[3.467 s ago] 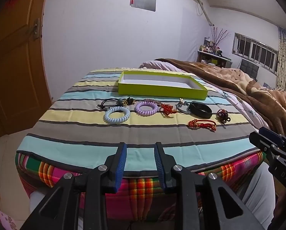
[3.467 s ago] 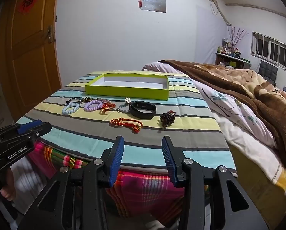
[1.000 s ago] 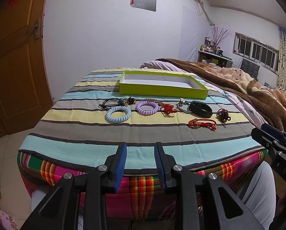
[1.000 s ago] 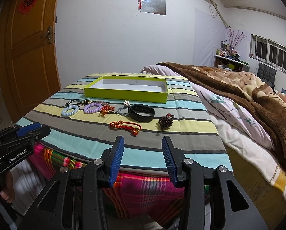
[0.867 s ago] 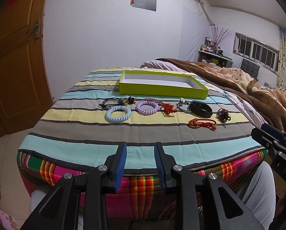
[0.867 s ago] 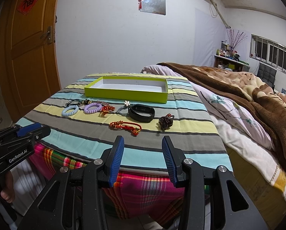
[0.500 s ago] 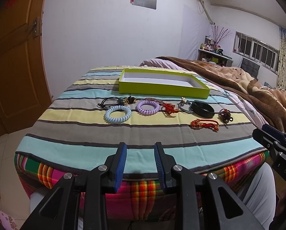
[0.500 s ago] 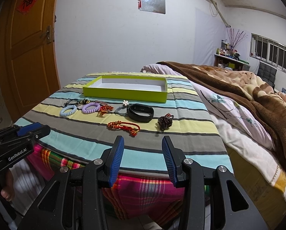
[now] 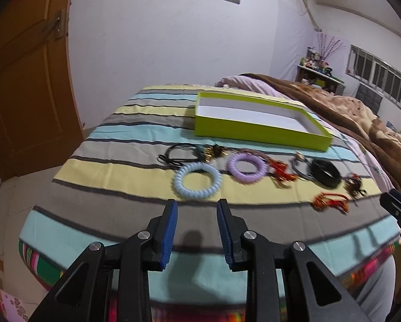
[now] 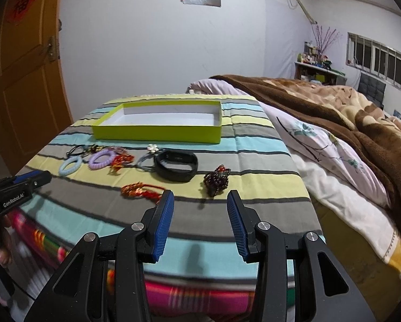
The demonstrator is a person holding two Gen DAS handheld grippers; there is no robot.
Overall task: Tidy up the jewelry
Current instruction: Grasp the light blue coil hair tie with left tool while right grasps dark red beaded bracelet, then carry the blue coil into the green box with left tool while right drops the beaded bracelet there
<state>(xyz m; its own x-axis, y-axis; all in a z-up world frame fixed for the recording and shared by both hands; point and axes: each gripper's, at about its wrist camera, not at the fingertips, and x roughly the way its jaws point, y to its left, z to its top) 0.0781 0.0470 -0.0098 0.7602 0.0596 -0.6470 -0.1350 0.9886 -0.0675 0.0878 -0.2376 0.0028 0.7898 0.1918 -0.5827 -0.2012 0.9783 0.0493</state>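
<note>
Both grippers stand apart and hold nothing: the left gripper (image 9: 197,229) hovers over the near edge of the bed (image 9: 114,177) with the pale blue coil ring (image 9: 197,183) lying flat just ahead of it. The right gripper (image 10: 199,218) faces the dark bead cluster (image 10: 216,179) and the red knotted cord (image 10: 140,190), which runs left to right. Every piece lies in a row nearer than the green tray (image 10: 157,132), so the left gripper looks best placed for the blue ring, the right for the beads.

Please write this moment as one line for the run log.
phase: approach | left claw: open, empty, before light blue coil hair tie | right claw: open, empty, near dark bead bracelet | green tray: empty
</note>
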